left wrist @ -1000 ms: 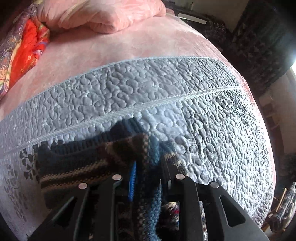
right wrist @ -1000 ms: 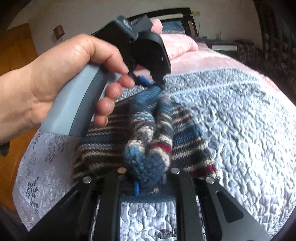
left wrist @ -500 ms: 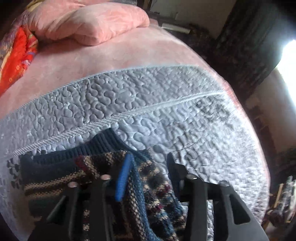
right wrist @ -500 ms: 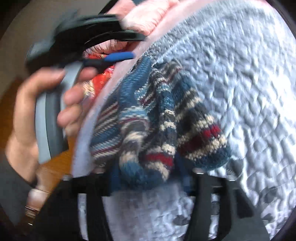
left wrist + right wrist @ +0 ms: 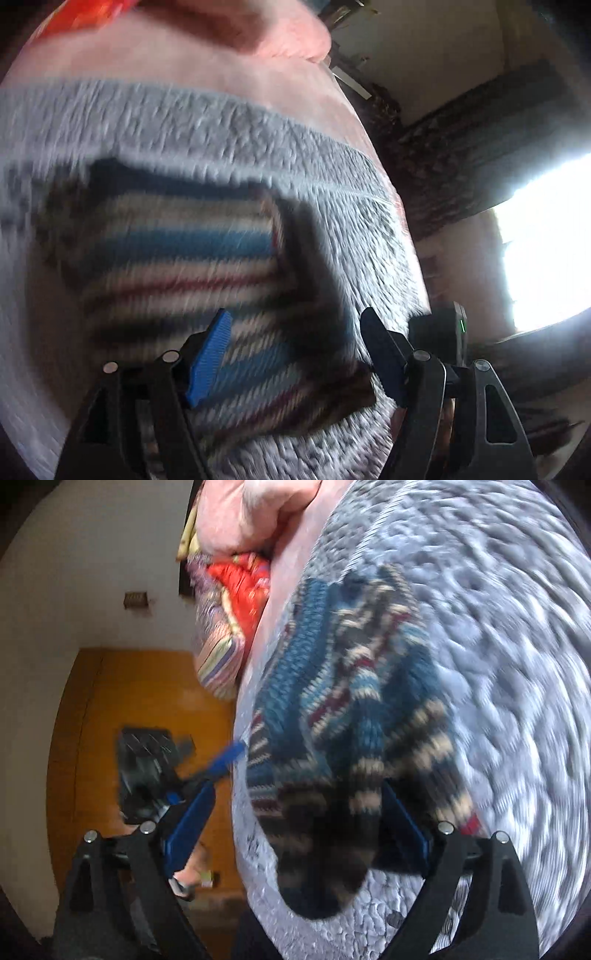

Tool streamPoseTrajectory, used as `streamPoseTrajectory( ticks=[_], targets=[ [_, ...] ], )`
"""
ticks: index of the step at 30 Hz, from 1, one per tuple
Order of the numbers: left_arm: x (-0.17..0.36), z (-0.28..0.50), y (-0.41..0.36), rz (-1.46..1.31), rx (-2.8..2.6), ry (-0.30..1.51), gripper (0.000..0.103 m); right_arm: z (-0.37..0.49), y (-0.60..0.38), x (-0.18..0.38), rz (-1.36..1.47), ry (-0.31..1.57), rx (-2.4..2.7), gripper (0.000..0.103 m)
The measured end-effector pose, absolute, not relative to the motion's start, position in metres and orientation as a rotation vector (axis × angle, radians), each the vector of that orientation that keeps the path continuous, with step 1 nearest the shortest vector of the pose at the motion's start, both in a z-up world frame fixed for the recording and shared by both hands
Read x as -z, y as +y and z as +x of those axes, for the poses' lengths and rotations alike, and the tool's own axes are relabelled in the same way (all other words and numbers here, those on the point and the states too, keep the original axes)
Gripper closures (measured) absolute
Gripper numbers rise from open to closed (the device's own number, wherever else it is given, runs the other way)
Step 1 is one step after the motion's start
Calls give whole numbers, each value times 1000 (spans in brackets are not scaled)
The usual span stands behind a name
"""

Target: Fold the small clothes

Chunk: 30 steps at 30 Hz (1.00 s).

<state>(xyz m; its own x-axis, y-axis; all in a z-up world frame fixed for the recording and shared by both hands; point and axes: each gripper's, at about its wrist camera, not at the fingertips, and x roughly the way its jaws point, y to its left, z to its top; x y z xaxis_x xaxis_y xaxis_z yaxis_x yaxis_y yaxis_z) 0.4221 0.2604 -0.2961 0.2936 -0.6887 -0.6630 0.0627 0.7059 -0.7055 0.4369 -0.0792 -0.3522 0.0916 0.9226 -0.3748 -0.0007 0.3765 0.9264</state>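
In the left wrist view the left tool [image 5: 295, 354] fills the bottom of the frame with its blue-padded fingers [image 5: 208, 356] spread apart and nothing between them. Beyond them the striped knit garment [image 5: 177, 266] lies on the grey quilted bedspread [image 5: 207, 122] in the middle of the frame, looking like a roughly rectangular, flattened shape. The picture is smeared, so its edges are uncertain.

The right tool [image 5: 295, 830] sits at the bottom of its own view, jaws also wide apart. The near end of the garment [image 5: 332, 716] lies in the gap between them, but neither pad appears to press on it.

As a judgement, a fold seems to have been laid and let go, with both tools free. Squaring it up, or another fold, probably remains.

The left view shows the garment's flat, banded face. The right view shows lumpier, bunched knit at the near end, suggesting the fold is less tidy than it seems. It alone shows the left tool [image 5: 221, 766] at lower left beside the bed edge, the orange wooden floor [image 5: 147, 694], and red patterned bedding [image 5: 236, 590] at upper centre. Only the left view shows the bright window [image 5: 546, 243] at right.
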Motion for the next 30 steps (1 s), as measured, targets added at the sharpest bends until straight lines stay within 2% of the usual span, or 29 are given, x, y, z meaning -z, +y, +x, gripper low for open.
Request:
streamPoseTrajectory(
  ticks=[4,11,12,13,14,17,22,27,30],
  targets=[
    [315,399,279,-764,601,1156,31,468,-68,343,929,1308,-915,17],
    [328,393,286,-811,618,1152,31,494,-40,348,788,1364,-867,30],
    [328,393,285,-816,621,1150,31,494,-34,350,776,1370,-860,42],
    [326,393,286,-819,622,1148,31,495,-30,351,747,1375,-850,67],
    [325,393,287,-821,622,1146,31,495,-26,351,722,1371,-848,77],
    [320,390,289,-835,640,1125,31,492,-27,333,643,1305,-828,82],
    [316,381,287,-841,687,1118,31,485,-57,313,604,1215,-780,84],
    [321,376,275,-805,717,1145,31,487,-90,341,722,1231,-727,84],
    [331,376,273,-805,698,1173,31,481,-81,357,665,1282,-734,82]
  ],
)
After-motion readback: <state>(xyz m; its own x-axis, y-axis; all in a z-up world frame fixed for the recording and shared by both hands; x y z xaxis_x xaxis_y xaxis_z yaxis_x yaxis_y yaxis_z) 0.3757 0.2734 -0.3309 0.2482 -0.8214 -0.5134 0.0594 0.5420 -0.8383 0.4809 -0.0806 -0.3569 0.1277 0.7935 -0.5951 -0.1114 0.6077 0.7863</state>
